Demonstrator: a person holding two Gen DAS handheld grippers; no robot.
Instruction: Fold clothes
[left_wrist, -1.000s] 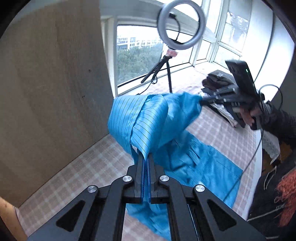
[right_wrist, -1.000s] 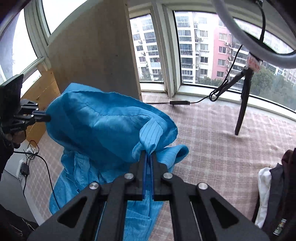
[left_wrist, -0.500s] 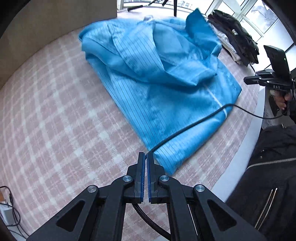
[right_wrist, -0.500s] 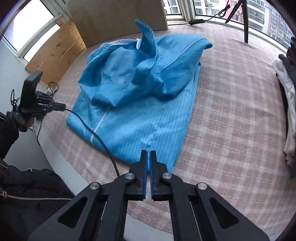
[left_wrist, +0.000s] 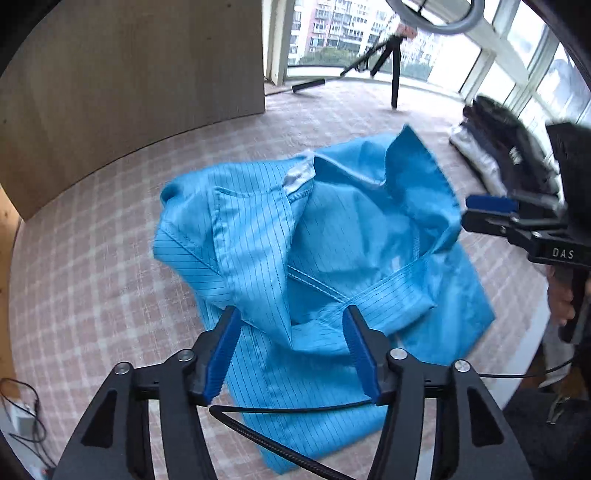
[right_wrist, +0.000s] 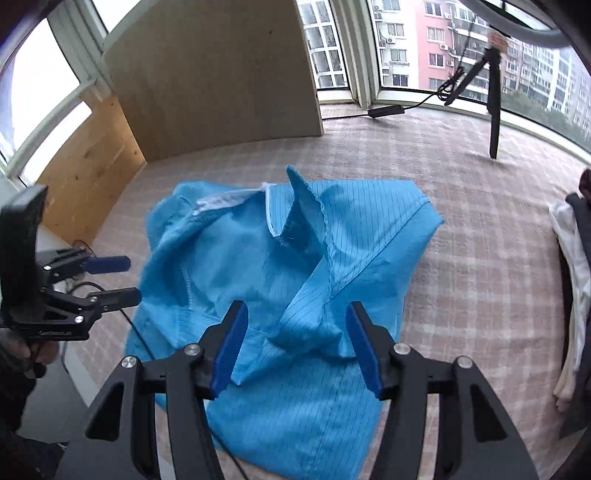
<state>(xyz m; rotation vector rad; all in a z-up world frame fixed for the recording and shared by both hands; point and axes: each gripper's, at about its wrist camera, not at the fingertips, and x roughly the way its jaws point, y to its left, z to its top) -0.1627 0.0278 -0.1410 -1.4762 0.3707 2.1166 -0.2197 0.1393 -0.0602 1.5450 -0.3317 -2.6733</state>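
A bright blue pinstriped garment (left_wrist: 332, 240) lies crumpled on the pink checked table cover (left_wrist: 110, 258), with its collar and one sleeve sticking up. My left gripper (left_wrist: 290, 332) hovers just over its near left part. Its jaws are opening, and a loose fold lies between the blue pads without being pressed. My right gripper (right_wrist: 297, 325) hangs over the near right part of the garment (right_wrist: 295, 258). Its jaws are opening too, around a raised fold they do not pinch. Each gripper shows in the other's view: the right gripper (left_wrist: 487, 214) and the left gripper (right_wrist: 114, 280).
A wooden board (left_wrist: 129, 74) stands at the back left. A ring light's tripod (left_wrist: 393, 74) stands by the windows. A pile of dark and white clothes (left_wrist: 498, 155) lies at the right, also seen as the clothes pile (right_wrist: 572, 258). A black cable (left_wrist: 277, 410) crosses below the left fingers.
A second ago both grippers were shut on the lifted garment. It then dropped onto the table. Both grippers have since come down close over it and their jaws have spread apart.
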